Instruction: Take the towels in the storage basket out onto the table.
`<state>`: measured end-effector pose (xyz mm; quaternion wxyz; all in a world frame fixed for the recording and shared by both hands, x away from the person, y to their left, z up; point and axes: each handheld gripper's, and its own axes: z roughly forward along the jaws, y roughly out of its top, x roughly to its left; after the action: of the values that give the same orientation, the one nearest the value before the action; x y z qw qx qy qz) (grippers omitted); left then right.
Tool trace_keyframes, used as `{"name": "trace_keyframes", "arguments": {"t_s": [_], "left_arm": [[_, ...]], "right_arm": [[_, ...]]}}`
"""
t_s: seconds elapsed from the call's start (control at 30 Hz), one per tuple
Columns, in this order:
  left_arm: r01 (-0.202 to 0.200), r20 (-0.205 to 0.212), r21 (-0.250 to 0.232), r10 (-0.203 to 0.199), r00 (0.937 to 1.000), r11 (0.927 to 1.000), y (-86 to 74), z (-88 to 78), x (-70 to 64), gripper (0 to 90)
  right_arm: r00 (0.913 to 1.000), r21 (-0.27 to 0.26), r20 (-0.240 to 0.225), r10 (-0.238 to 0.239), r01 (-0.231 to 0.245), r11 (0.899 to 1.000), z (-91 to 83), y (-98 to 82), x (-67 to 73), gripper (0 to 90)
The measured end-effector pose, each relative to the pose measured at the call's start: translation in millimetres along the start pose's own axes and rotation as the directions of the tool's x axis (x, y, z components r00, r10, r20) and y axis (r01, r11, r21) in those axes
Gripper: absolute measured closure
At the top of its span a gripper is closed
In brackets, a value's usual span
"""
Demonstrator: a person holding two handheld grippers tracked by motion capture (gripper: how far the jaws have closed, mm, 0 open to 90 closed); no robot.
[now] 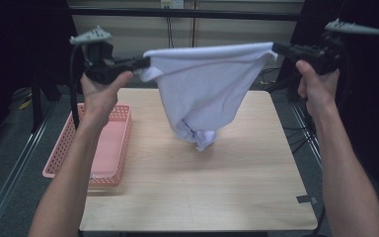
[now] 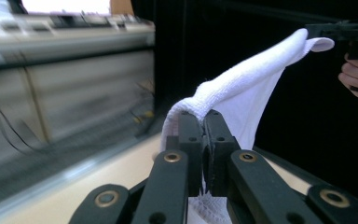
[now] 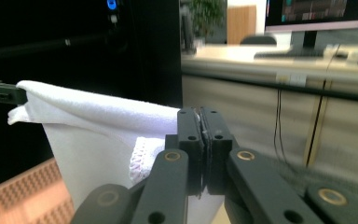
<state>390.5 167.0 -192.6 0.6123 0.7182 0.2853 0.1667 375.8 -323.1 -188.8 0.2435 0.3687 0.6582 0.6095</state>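
Observation:
A white towel (image 1: 205,84) hangs in the air above the wooden table (image 1: 237,192), stretched by its top edge between my two grippers. My left gripper (image 1: 145,62) is shut on the towel's left corner, and my right gripper (image 1: 275,48) is shut on its right corner. The towel's lower part droops in a bunch (image 1: 200,134) just over the table. In the left gripper view the jaws of my left gripper (image 2: 204,114) pinch the towel (image 2: 256,74), which runs off to the other gripper. In the right gripper view my right gripper (image 3: 200,112) pinches the towel (image 3: 98,121) likewise.
A pink mesh basket (image 1: 121,116) stands at the table's left edge, under my left forearm. Behind the table runs a dark rail and a pale wall. Dark floor with cables lies to the right of the table.

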Motion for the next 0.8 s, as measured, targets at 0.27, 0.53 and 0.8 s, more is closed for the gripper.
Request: {"name": "trace_keyframes", "arguments": {"t_s": [0.27,0.53,0.8], "left_arm": [[-0.061,0.009,0.009,0.06,0.9981,0.9981,9.4,-21.5,-20.6,87.7],[-0.001,0.127,0.175,-0.022,0.9917,0.9846,-106.3,-21.8,-45.6,87.3],[0.038,0.198,0.275,-0.095,0.9756,0.9608,-182.1,-44.2,-75.8,87.0]], "right_arm": [[0.9992,-0.067,-0.024,-0.032,0.031,0.997,-14.2,19.0,14.0,88.6],[0.9954,0.084,-0.094,0.015,-0.007,0.996,-38.5,-83.1,21.6,88.6],[0.9901,0.238,-0.121,0.07,-0.04,0.97,-88.1,-176.9,48.0,88.5]]}}
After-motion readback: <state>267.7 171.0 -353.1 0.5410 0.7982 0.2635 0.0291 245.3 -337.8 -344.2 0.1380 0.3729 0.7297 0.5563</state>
